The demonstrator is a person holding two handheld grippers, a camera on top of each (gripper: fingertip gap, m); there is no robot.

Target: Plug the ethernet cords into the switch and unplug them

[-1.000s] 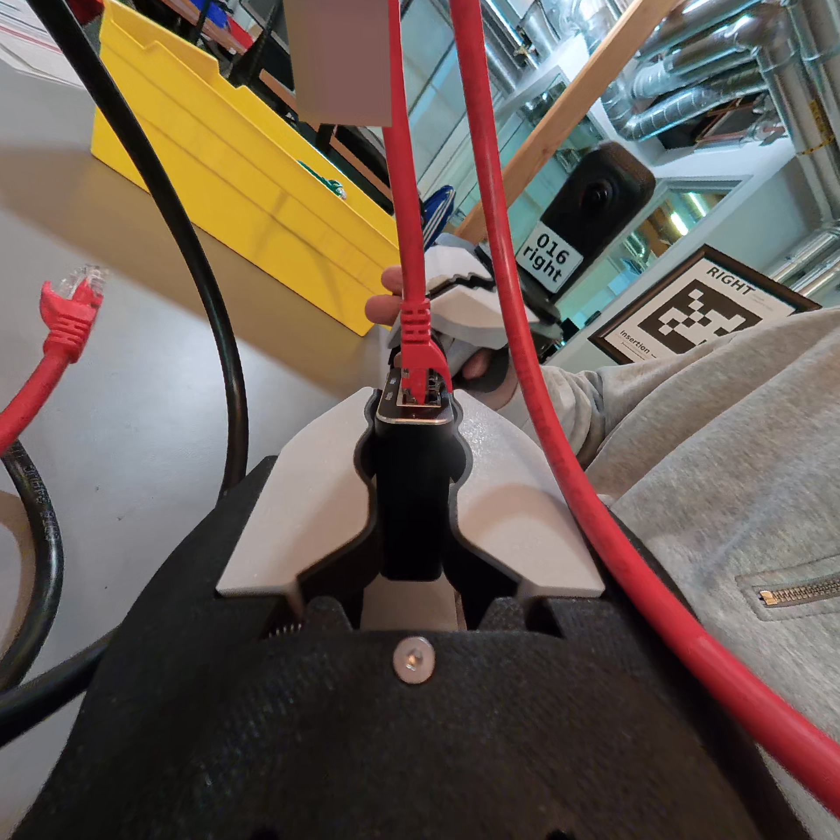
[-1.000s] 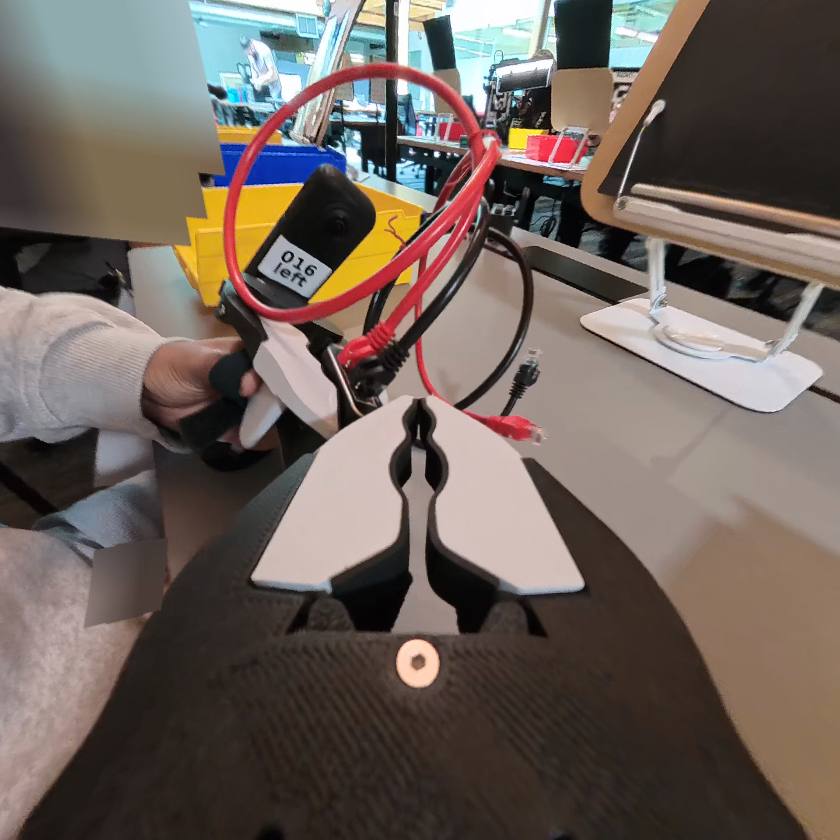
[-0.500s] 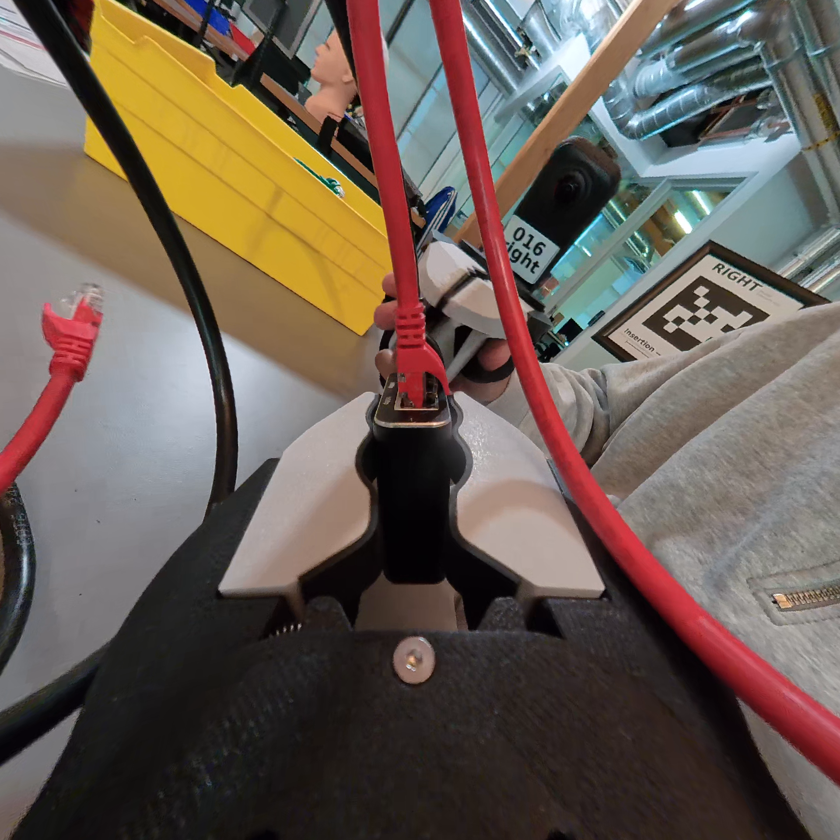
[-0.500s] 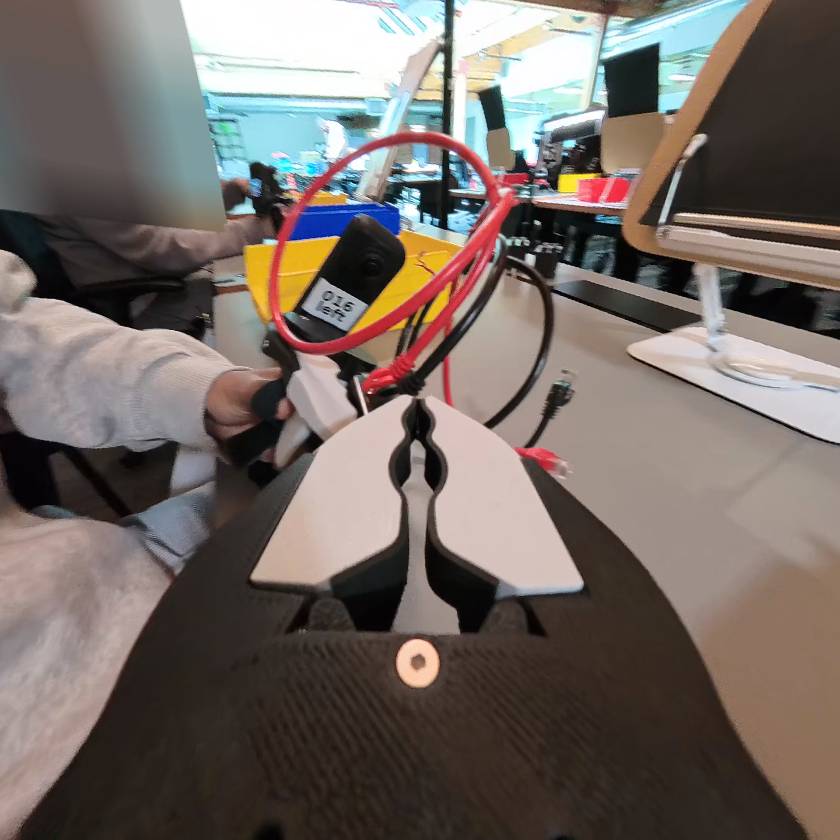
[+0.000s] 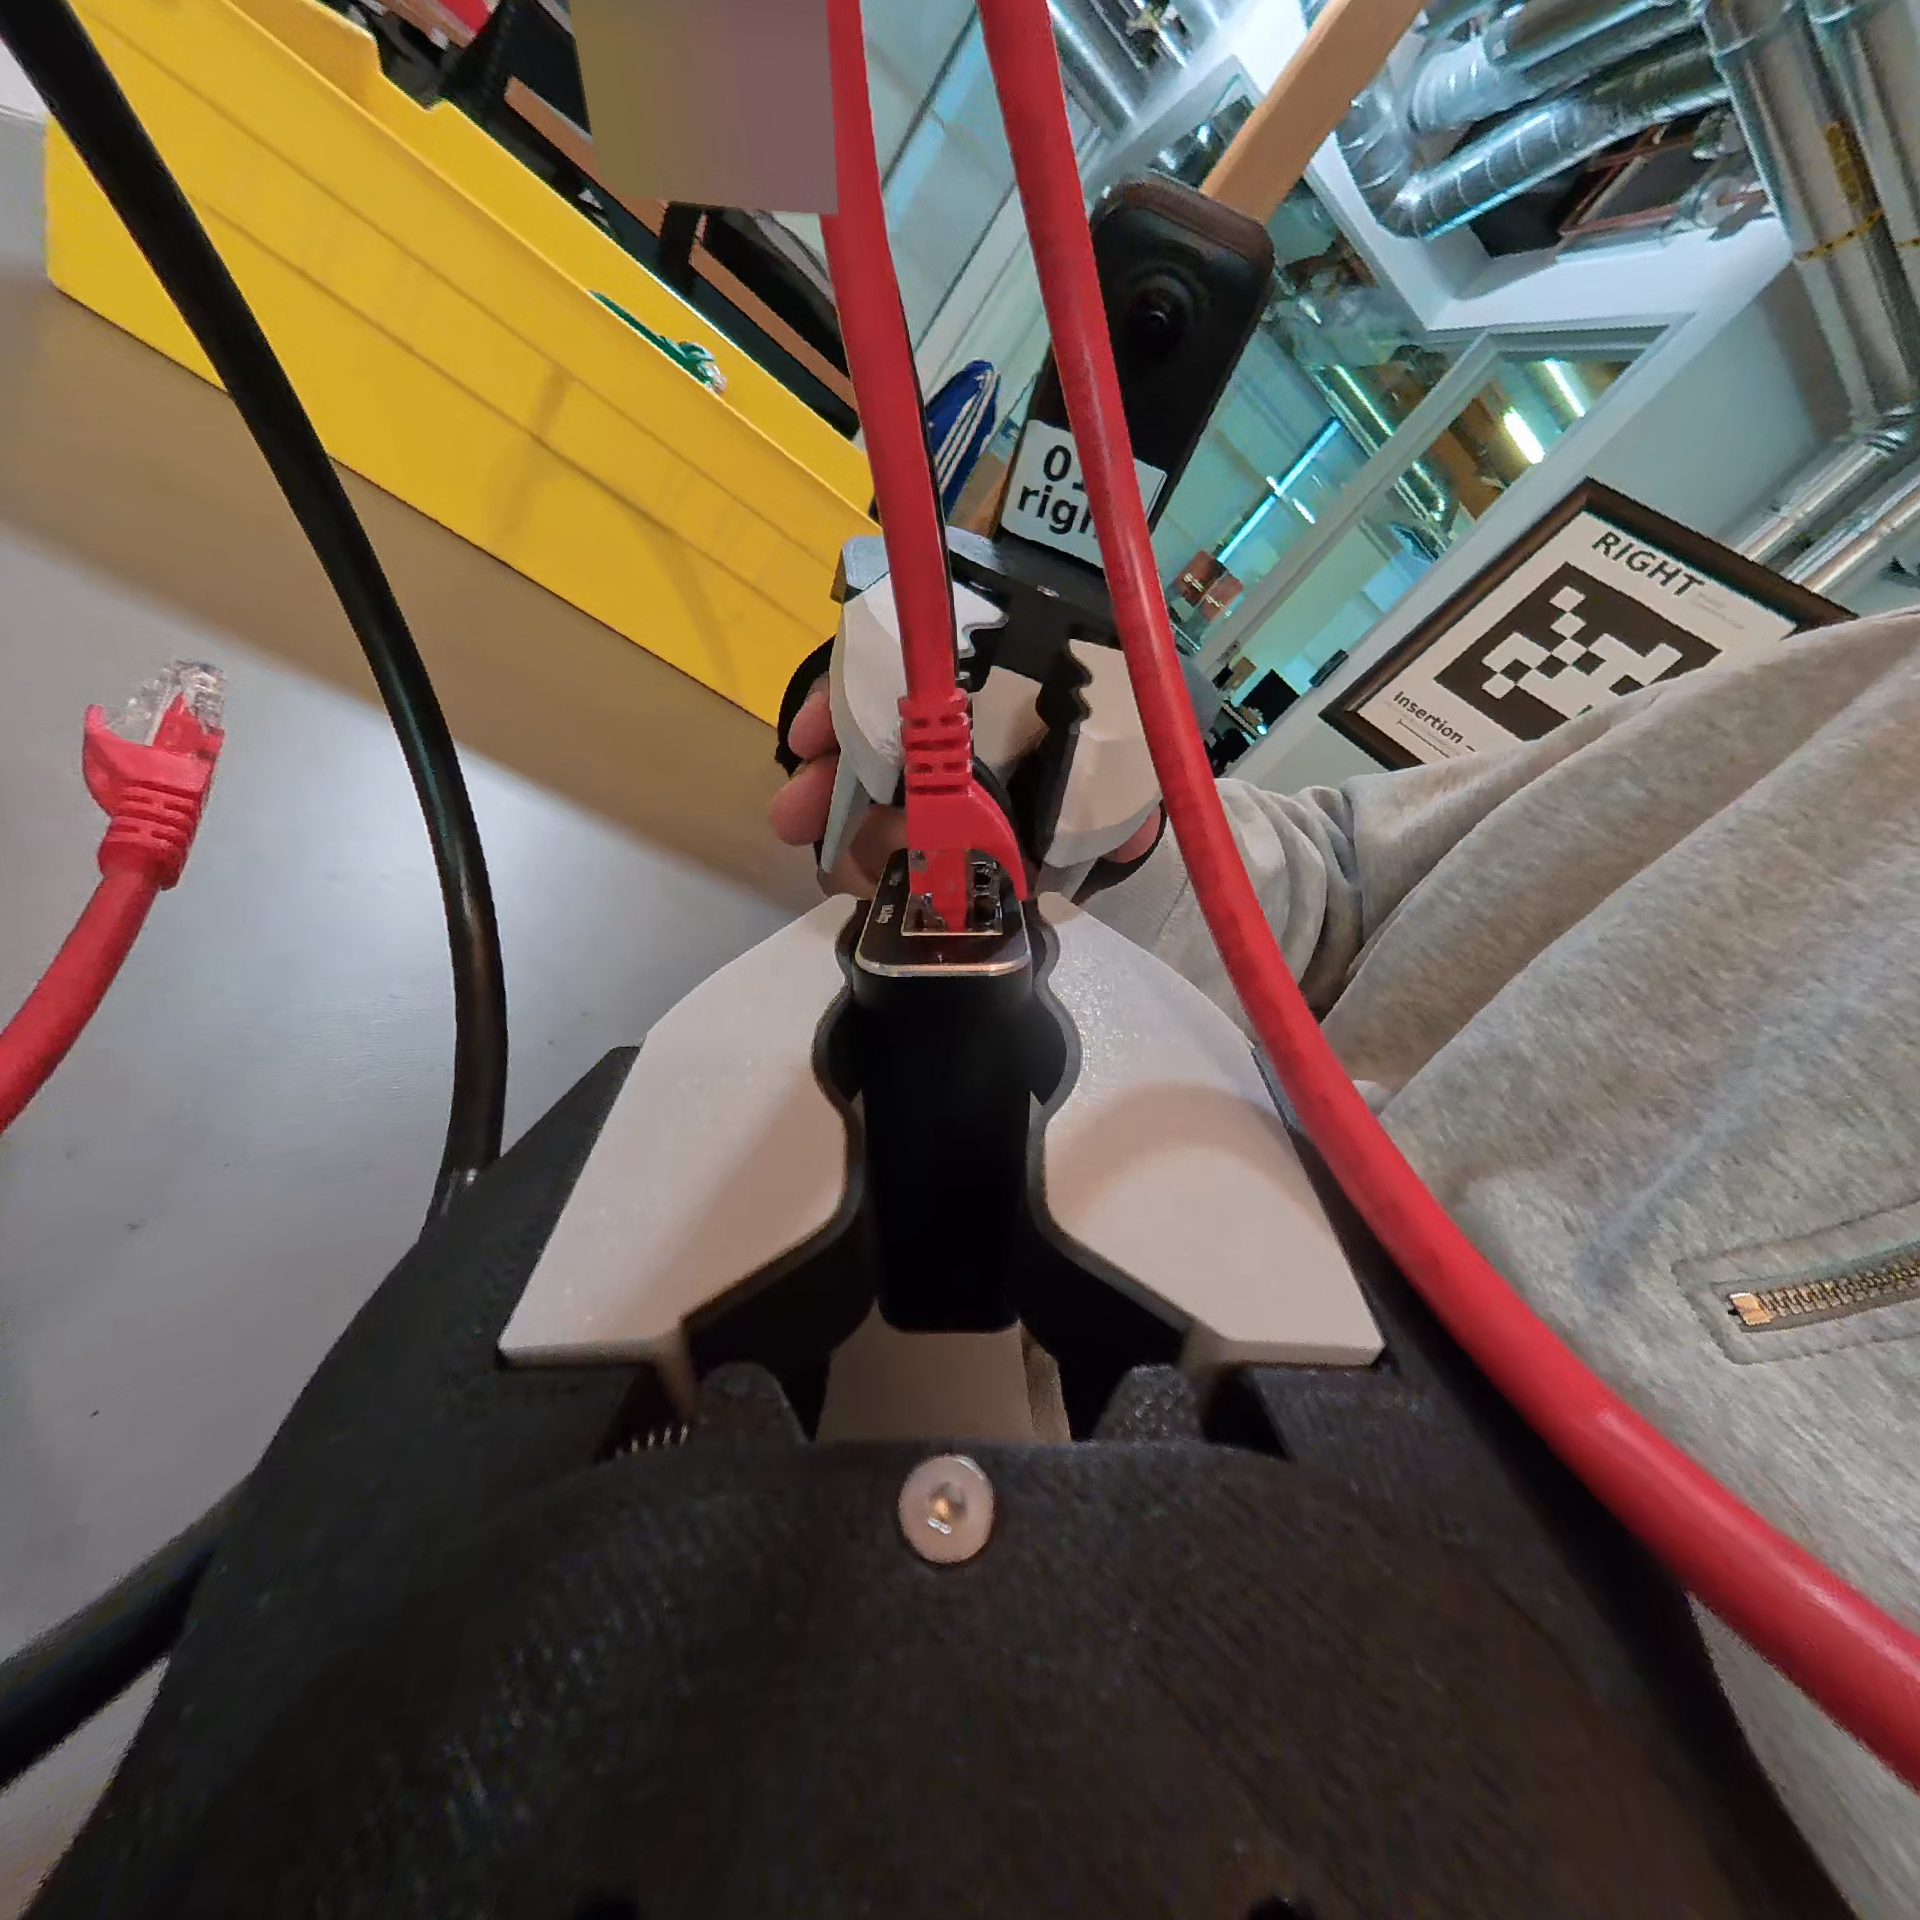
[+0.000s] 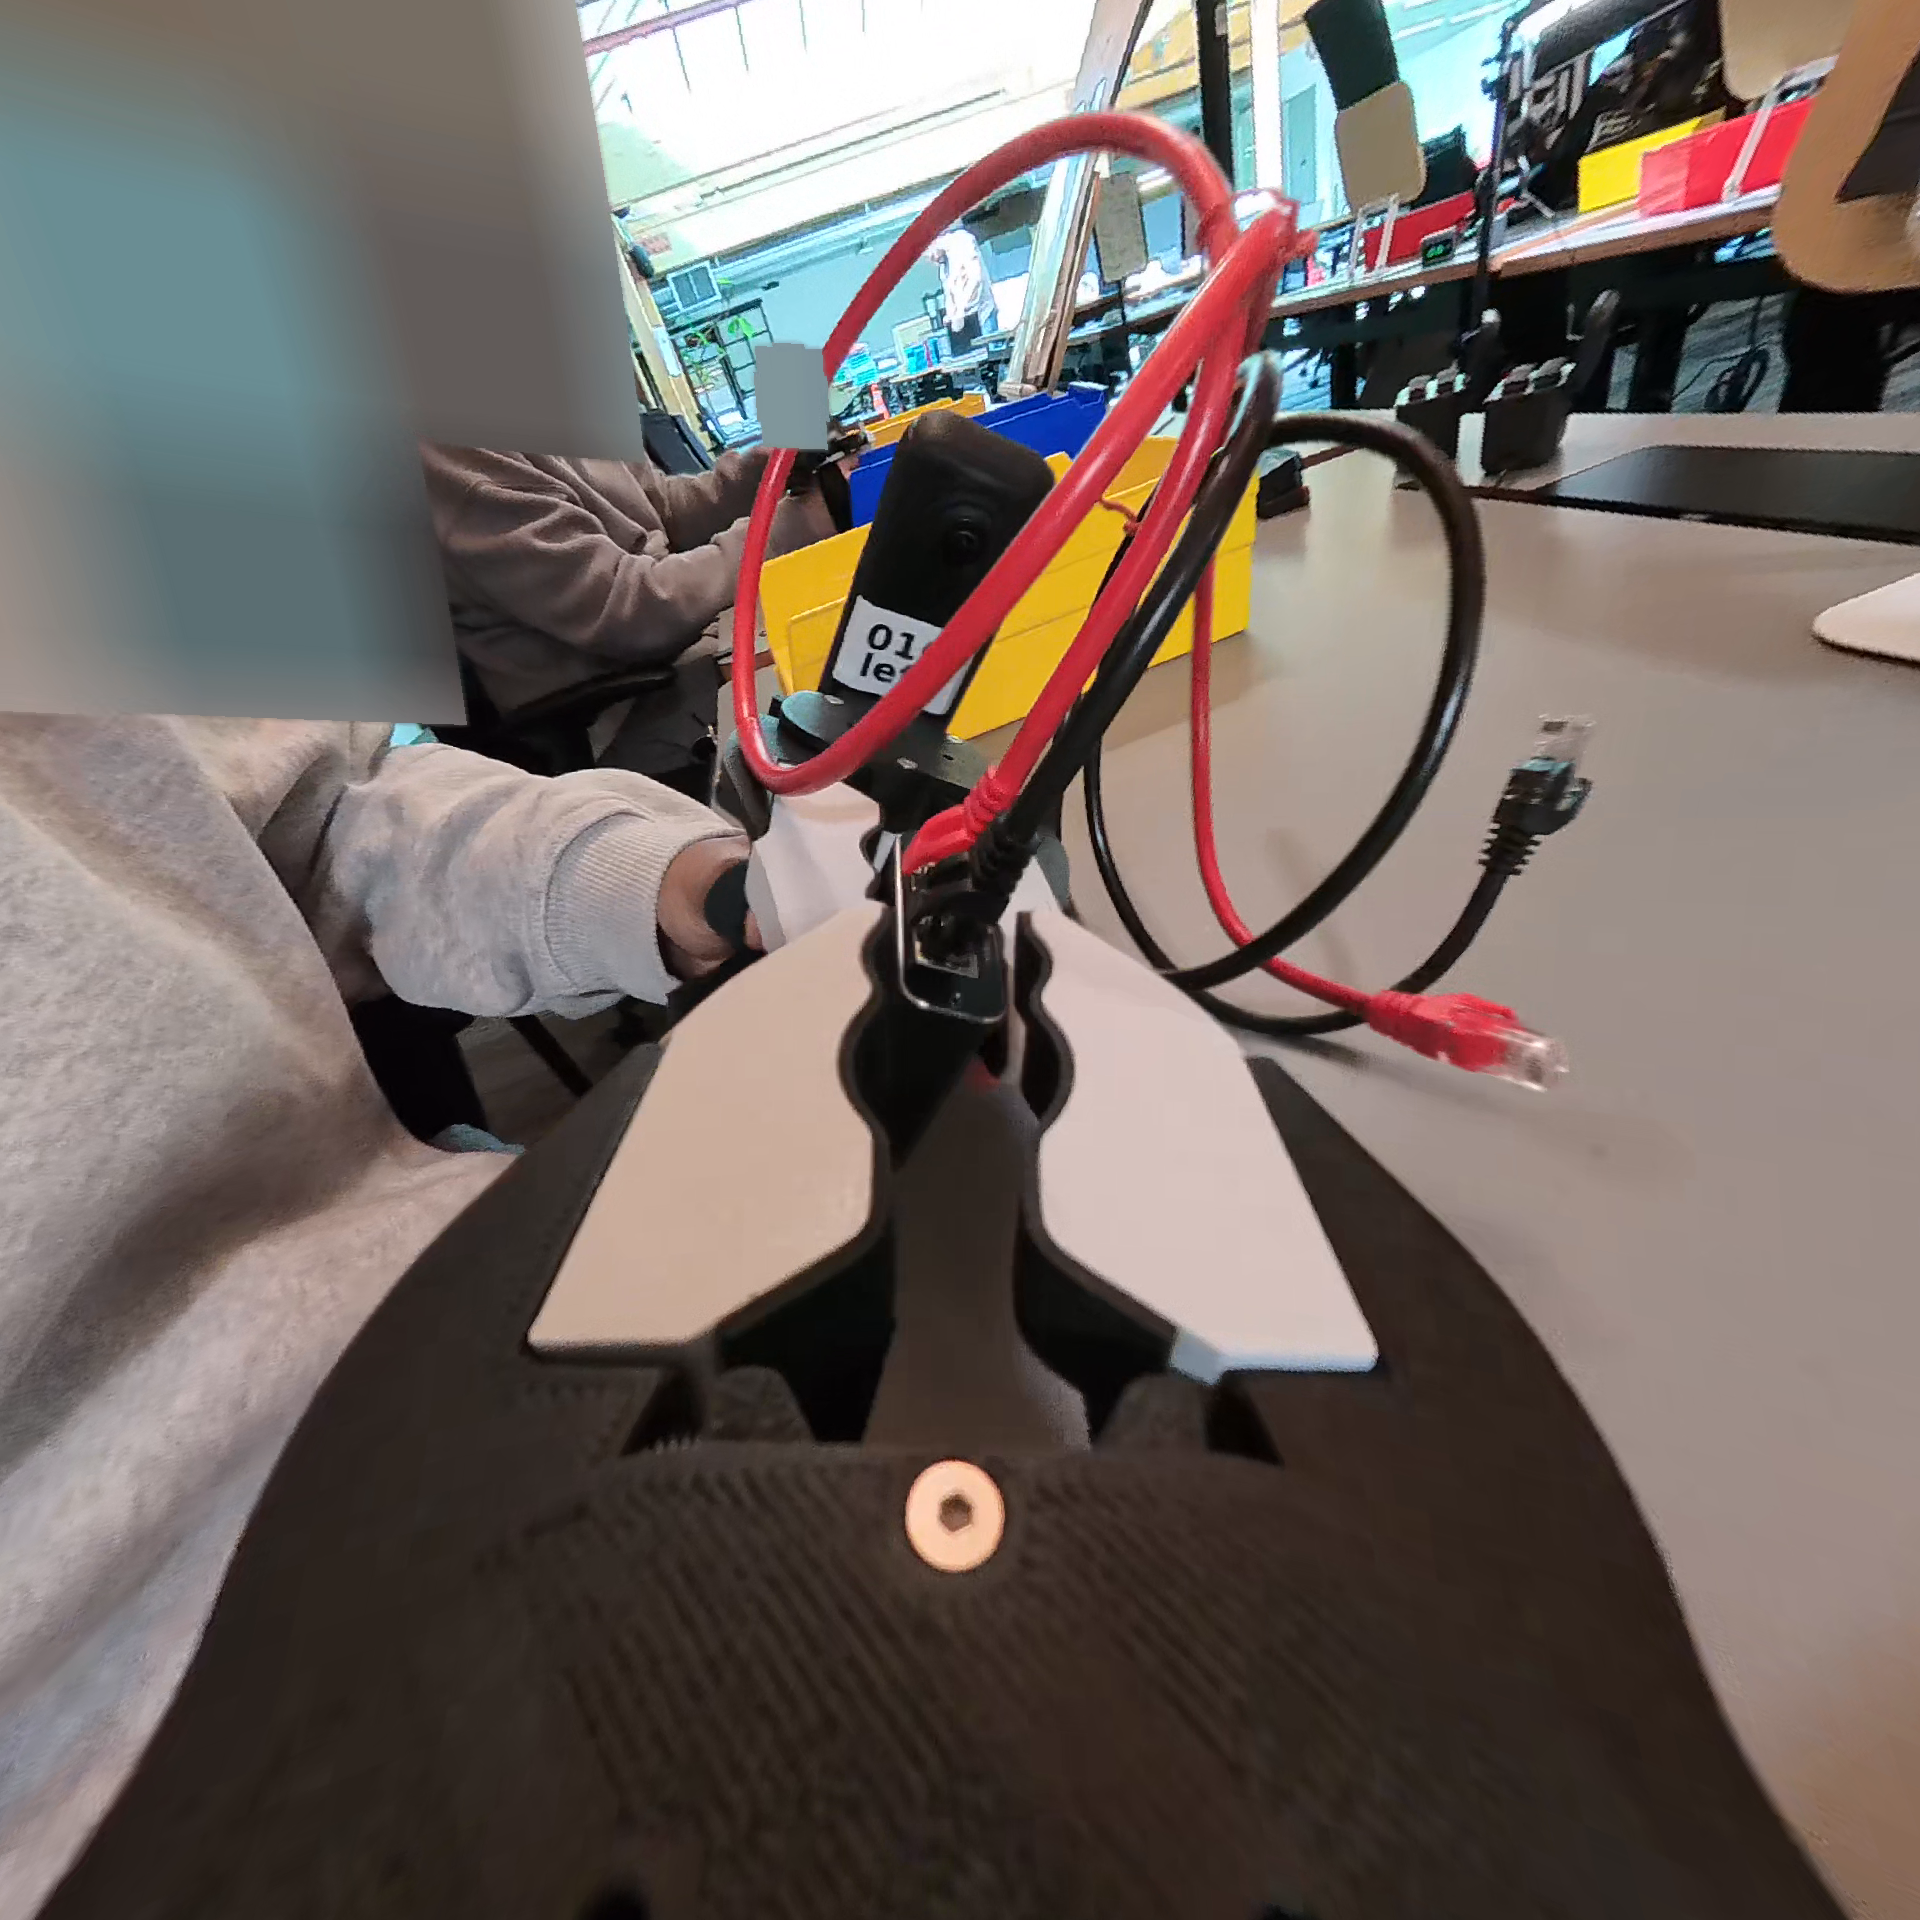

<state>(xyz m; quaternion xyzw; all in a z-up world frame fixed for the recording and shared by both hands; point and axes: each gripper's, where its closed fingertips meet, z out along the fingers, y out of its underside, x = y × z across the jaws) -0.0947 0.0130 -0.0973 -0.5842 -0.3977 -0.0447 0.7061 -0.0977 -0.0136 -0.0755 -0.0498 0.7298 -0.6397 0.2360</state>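
Left wrist view: the left gripper [image 5: 940, 997] has its fingers [image 5: 727, 1143] pinching the black switch [image 5: 940, 1122], held up off the grey surface [image 5: 260, 1039] with its port face pointing away from the camera. A red ethernet cord [image 5: 904, 499] runs down into one port through its red plug [image 5: 940, 769]. Just beyond the switch, the right gripper [image 5: 977, 727] faces it with its fingers apart. Well to the left of the switch, a loose red plug [image 5: 156, 748] hangs free, and a black cord [image 5: 343, 582] arcs between it and the switch.

Right wrist view: the right gripper's [image 6: 951, 956] fingers [image 6: 748, 1122] are spread, with the end of the switch [image 6: 951, 966] sitting in the gap between them; contact cannot be told. Above the switch, a red plug [image 6: 956, 821] and a black plug [image 6: 1003, 857] both sit in ports. To the right of the switch, a free black plug [image 6: 1538, 790] and a free red plug [image 6: 1465, 1034] lie over the surface [image 6: 1662, 1247].

Likely risks: closing on the switch body rather than a plug would achieve nothing. Pulling a plug without pressing its latch could drag the switch out of the left fingers. The looped cords could also snag the right gripper.
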